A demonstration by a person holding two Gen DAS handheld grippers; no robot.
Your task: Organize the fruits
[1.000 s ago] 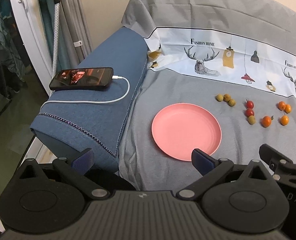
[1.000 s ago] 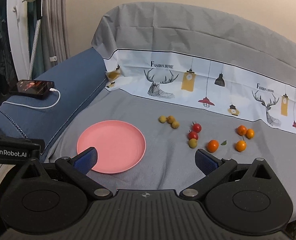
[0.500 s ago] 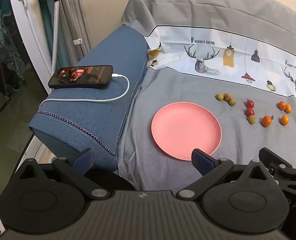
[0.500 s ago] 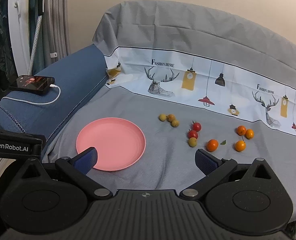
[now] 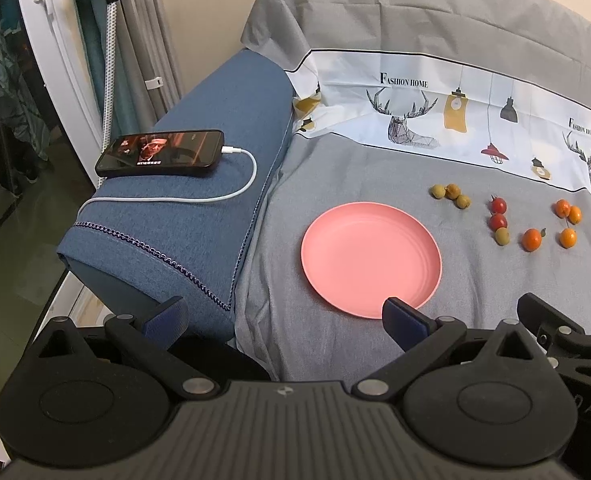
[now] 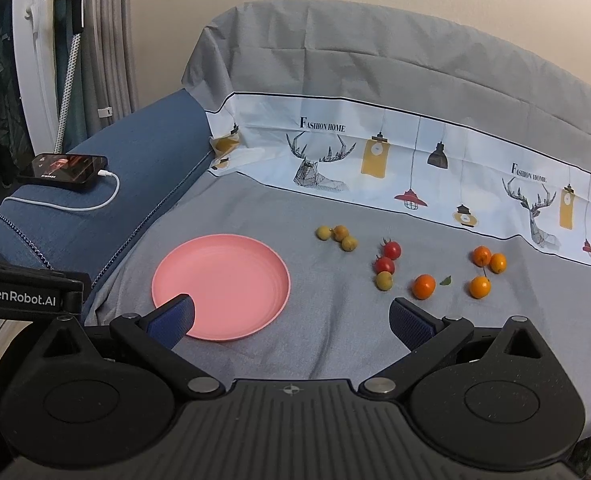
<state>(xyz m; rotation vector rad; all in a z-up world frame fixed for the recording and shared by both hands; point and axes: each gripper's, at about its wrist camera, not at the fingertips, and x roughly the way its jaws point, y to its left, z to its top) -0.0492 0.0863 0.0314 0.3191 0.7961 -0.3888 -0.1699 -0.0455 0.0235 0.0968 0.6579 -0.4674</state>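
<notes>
An empty pink plate (image 5: 371, 256) (image 6: 221, 284) lies on the grey cloth. To its right lie small fruits: three yellow-brown ones (image 6: 337, 236) (image 5: 451, 195), two red cherry tomatoes (image 6: 387, 258) (image 5: 497, 213), a yellow-green one (image 6: 384, 281) (image 5: 502, 236), and several small oranges (image 6: 423, 286) (image 6: 489, 262) (image 5: 531, 239). My left gripper (image 5: 285, 316) is open and empty, near the plate's near-left side. My right gripper (image 6: 291, 322) is open and empty, in front of the plate and fruits. The left gripper's body (image 6: 27, 296) shows at the left edge of the right wrist view.
A blue sofa arm (image 5: 191, 200) (image 6: 107, 188) stands left of the plate, with a phone (image 5: 161, 154) (image 6: 63, 166) and its white cable (image 5: 199, 196) on it. A printed cloth covers the backrest (image 6: 375, 156). Curtains (image 5: 143, 20) hang at the far left.
Both grippers have drifted slightly; the view has shifted a little. Both stay open and empty, and the fruits and plate have not moved.
</notes>
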